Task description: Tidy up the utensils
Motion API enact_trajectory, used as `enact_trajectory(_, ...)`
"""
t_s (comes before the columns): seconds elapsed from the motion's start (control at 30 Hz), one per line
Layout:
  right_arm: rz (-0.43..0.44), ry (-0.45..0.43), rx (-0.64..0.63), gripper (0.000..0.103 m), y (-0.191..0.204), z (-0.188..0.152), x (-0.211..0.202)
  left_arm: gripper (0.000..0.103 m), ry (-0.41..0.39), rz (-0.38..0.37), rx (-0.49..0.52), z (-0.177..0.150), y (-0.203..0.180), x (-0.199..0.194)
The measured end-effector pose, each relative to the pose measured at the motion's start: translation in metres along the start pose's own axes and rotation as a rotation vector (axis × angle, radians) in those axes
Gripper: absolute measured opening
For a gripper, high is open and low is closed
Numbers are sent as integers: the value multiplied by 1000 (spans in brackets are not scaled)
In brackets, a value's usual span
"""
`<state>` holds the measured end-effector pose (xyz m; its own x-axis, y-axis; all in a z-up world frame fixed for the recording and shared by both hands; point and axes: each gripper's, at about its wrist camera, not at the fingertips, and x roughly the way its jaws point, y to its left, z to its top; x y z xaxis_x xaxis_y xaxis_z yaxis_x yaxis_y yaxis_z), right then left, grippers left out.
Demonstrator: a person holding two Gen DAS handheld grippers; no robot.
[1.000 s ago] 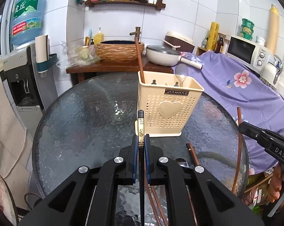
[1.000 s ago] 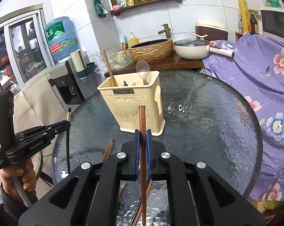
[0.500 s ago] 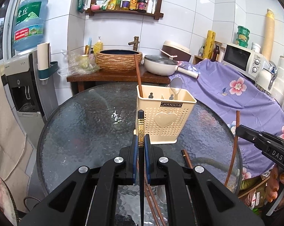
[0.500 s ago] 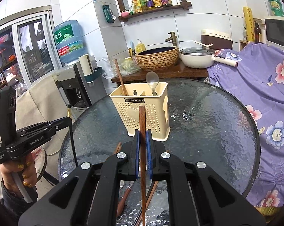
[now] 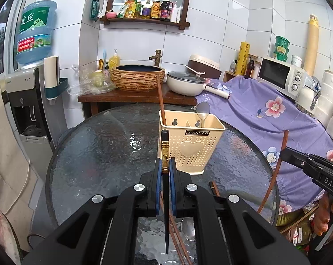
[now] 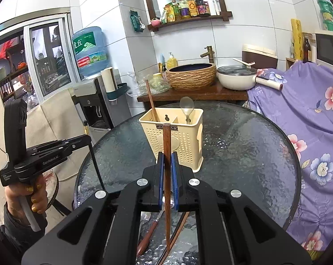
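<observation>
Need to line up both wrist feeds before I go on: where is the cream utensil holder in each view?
Left wrist: the cream utensil holder stands just right of centre on the glass table, beyond the black chopstick in the left gripper.
Right wrist: it stands at centre, behind the brown chopstick in the right gripper.
Shared landmark: the spoon standing in the holder.

Perforated plastic caddy on textured glass table.

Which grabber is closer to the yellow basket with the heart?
It is hard to say; they look about level. The left gripper and the right gripper each hold a chopstick upright just in front of the basket, neither touching it.
</observation>
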<state>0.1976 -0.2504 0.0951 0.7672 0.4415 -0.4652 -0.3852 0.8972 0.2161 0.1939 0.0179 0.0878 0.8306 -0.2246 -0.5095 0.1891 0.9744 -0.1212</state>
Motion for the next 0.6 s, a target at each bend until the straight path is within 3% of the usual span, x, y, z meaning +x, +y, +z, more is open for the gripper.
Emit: enact_trajectory(0.6, -3, -37, -90, 7, 17, 34, -9, 7, -51, -29, 60, 30, -18, -15)
